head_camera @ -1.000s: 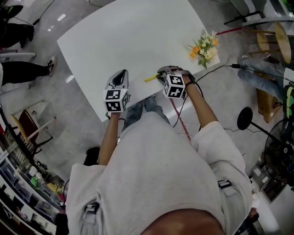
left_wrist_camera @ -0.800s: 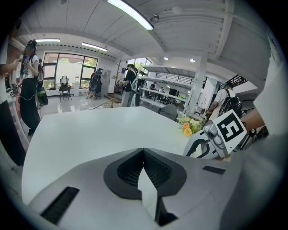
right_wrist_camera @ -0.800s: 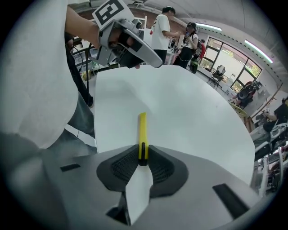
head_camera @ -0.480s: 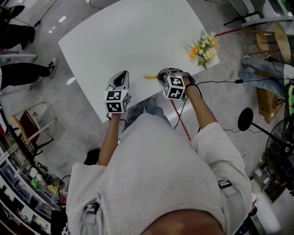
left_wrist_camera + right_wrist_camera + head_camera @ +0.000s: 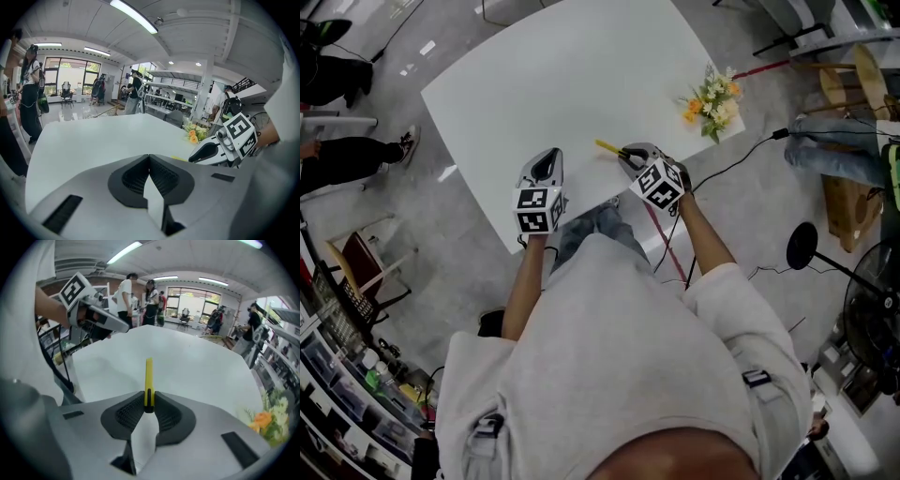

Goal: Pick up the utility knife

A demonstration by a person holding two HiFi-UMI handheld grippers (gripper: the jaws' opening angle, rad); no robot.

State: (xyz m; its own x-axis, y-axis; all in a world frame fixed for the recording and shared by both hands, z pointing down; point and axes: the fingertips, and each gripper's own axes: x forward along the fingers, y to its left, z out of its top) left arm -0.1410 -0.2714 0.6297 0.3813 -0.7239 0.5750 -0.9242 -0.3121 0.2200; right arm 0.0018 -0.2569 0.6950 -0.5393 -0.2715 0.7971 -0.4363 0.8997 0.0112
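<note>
The yellow utility knife (image 5: 607, 148) sticks out up-left from my right gripper (image 5: 625, 153), just above the white table (image 5: 562, 75) near its front edge. In the right gripper view the knife (image 5: 149, 376) stands on edge between the two dark pads, and my right gripper (image 5: 149, 401) is shut on its near end. To the knife's left my left gripper (image 5: 547, 155) hovers over the table's front edge. In its own view the left gripper (image 5: 149, 157) has its pads together with nothing in them.
A bunch of yellow and white flowers (image 5: 711, 98) lies at the table's right corner. A black cable (image 5: 741, 155) runs from the right hand across the floor. People (image 5: 337, 150) stand at the left, and stands and a fan (image 5: 862, 300) crowd the right.
The right gripper closed on the knife, rolled and rose a little. The knife's free end now points up-left off the table. The left gripper stayed put.
</note>
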